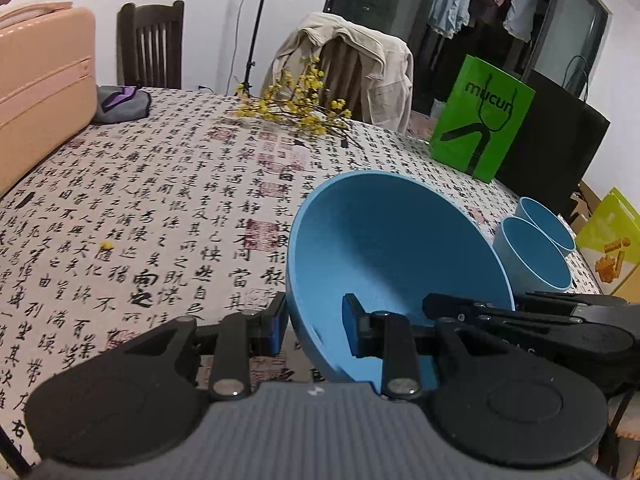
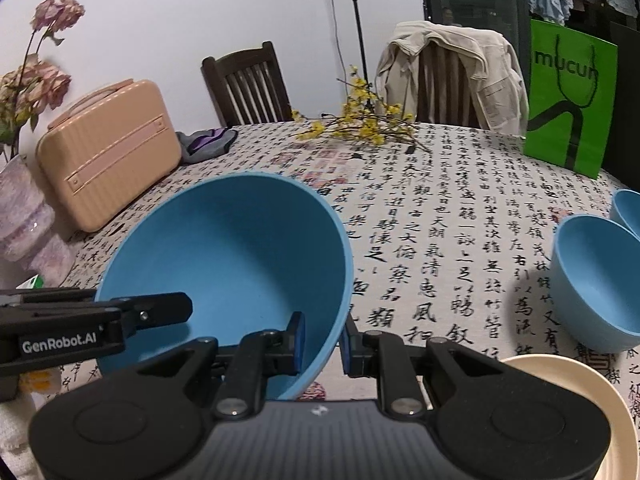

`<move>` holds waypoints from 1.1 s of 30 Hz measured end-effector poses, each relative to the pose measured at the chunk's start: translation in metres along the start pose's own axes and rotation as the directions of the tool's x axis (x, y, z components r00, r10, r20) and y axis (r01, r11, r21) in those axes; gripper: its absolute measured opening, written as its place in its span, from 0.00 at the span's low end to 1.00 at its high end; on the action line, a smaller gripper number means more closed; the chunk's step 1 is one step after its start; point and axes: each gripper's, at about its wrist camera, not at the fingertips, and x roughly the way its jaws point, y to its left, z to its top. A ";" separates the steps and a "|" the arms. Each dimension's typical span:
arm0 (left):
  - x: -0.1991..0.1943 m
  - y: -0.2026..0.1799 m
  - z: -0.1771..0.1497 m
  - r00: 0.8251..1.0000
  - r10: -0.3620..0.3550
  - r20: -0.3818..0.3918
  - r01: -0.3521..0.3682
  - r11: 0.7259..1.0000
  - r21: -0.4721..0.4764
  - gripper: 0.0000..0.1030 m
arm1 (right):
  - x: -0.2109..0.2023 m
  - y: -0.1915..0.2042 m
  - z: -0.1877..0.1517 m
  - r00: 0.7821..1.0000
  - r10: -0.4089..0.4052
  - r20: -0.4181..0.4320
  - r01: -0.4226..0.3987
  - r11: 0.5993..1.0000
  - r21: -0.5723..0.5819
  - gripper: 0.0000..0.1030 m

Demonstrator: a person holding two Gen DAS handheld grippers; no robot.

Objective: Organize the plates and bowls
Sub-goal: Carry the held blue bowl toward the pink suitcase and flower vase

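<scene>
A large blue bowl (image 1: 384, 248) is tilted above the calligraphy tablecloth, held by both grippers. My left gripper (image 1: 316, 330) straddles its left rim, one finger outside and one inside, with a gap around the wall. My right gripper (image 2: 322, 344) is shut on the bowl's right rim (image 2: 336, 320). The bowl fills the left of the right wrist view (image 2: 236, 248). The right gripper's fingers (image 1: 480, 312) show in the left wrist view, the left's fingers (image 2: 120, 316) in the right wrist view. Two small blue bowls (image 1: 532, 252) stand to the right. A cream plate (image 2: 580, 392) lies at lower right.
A peach case (image 2: 108, 152) and a grey pouch (image 2: 204, 142) sit at the left back. Yellow flower sprigs (image 2: 360, 124) lie at the far middle. A green paper bag (image 2: 568, 96) stands at the back right. Chairs (image 2: 248, 84) stand behind the table. A vase (image 2: 24, 216) with pink flowers stands far left.
</scene>
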 end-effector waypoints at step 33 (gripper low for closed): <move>-0.041 0.093 -0.020 0.994 0.111 0.023 -0.107 0.985 -0.132 0.28 | 0.041 0.094 0.002 0.989 0.123 -0.076 -0.130 0.987 -0.093 0.17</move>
